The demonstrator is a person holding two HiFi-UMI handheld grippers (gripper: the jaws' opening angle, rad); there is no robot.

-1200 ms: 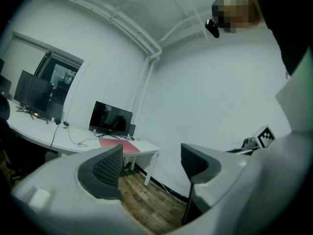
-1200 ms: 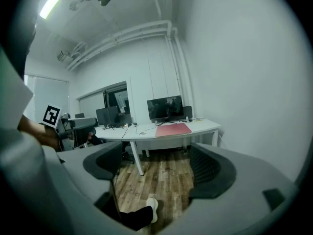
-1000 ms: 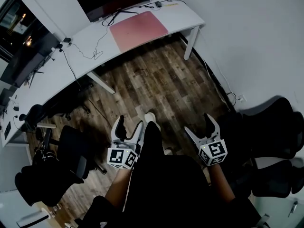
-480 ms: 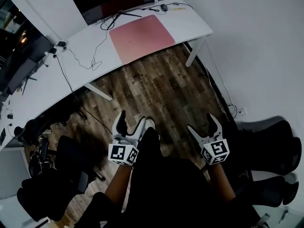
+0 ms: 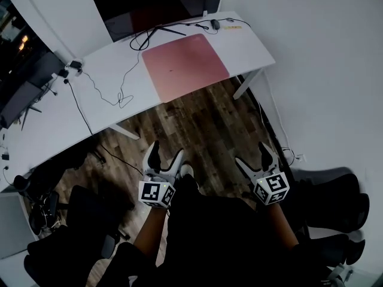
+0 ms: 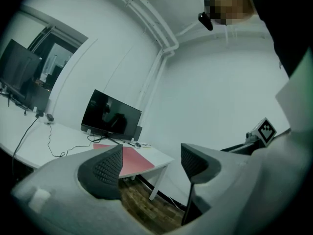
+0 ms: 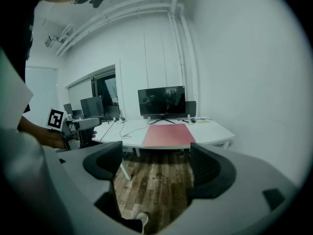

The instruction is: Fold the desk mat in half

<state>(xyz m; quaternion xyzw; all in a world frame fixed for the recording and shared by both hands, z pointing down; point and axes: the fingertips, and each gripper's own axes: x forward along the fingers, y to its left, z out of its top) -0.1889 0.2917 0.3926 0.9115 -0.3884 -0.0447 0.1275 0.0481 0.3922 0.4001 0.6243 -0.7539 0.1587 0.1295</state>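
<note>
Desk mat [image 5: 185, 66], pink and flat, lies unfolded on the white worktop [image 5: 248, 43], its near edge along the worktop's front edge and its far edge close to the monitor [image 5: 152, 5], a mouse [image 5: 215, 24] and loose cables [image 5: 122, 79]. The left gripper [image 5: 166, 154] and right gripper [image 5: 252, 157] hang well short of it over the wooden floor [image 5: 191, 121]. Both have their jaws spread with nothing between them, so the fold has not begun. The likely trouble is the thin mat sliding instead of lifting when a jaw tries to get under an edge. A far-side lift could snag the cables or shove the mouse, and uneven pulls from the two sides would leave the halves skewed.
</note>
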